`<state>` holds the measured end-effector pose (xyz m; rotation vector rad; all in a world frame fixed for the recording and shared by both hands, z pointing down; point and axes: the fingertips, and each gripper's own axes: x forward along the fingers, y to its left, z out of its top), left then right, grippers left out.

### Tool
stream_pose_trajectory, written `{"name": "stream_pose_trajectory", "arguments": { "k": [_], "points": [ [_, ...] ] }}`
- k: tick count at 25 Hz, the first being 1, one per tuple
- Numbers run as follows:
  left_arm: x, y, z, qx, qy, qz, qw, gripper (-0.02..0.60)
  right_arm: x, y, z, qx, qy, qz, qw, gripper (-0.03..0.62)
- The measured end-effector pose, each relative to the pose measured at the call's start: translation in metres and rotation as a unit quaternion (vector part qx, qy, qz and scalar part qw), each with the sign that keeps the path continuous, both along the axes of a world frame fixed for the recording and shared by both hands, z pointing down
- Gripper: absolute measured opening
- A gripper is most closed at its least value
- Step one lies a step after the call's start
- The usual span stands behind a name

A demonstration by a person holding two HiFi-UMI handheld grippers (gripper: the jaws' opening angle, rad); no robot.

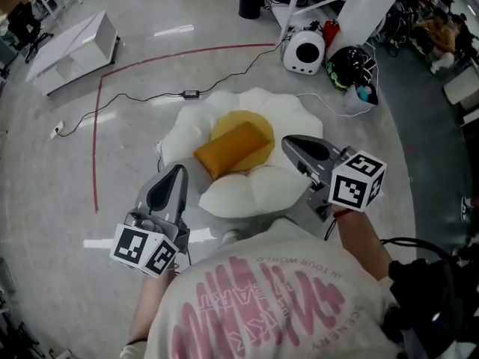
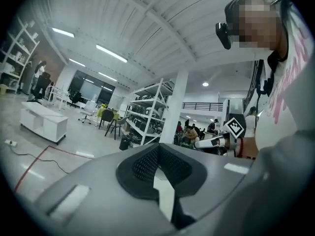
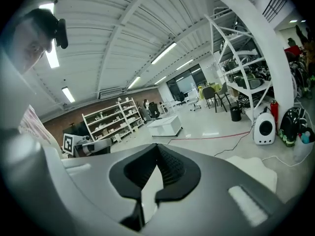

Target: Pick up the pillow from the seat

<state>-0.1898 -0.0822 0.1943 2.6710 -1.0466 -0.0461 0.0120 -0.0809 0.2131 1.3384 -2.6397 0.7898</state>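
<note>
One white, petal-edged seat (image 1: 258, 194) lies on the floor (image 1: 150, 58) before me, and the pillow (image 1: 233, 149) rests flat in its middle. I judge the pillow soft, light and easily squashed, so I should take it at a corner or a short edge and bite deep, so the cover does not slip free. It is orange, oblong and lies diagonally. Left gripper (image 1: 178, 170) and right gripper (image 1: 289, 140) hang just short of the seat, jaws together, nothing between them.
</note>
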Motion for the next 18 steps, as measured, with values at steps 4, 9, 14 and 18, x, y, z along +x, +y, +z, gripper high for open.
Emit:
{"name": "stream_pose_trajectory", "arguments": {
  "k": [4, 9, 14, 18],
  "points": [
    [0.022, -0.025, 0.024, -0.044, -0.011, -0.029, 0.9986, 0.014, 0.022, -0.038, 0.023, -0.032, -0.009, -0.025, 0.999, 0.005],
    [0.064, -0.057, 0.053, -0.084, -0.025, -0.067, 0.9939, 0.014, 0.065, -0.087, 0.057, -0.069, -0.012, -0.058, 0.996, 0.005],
    [0.107, -0.080, 0.077, -0.119, 0.015, -0.091, 0.9885, 0.014, 0.097, -0.130, 0.081, -0.096, -0.020, -0.089, 0.991, 0.005],
    [0.143, -0.097, 0.104, -0.133, -0.003, -0.120, 0.9838, 0.014, 0.129, -0.150, 0.103, -0.116, -0.020, -0.109, 0.987, 0.005]
  ]
}}
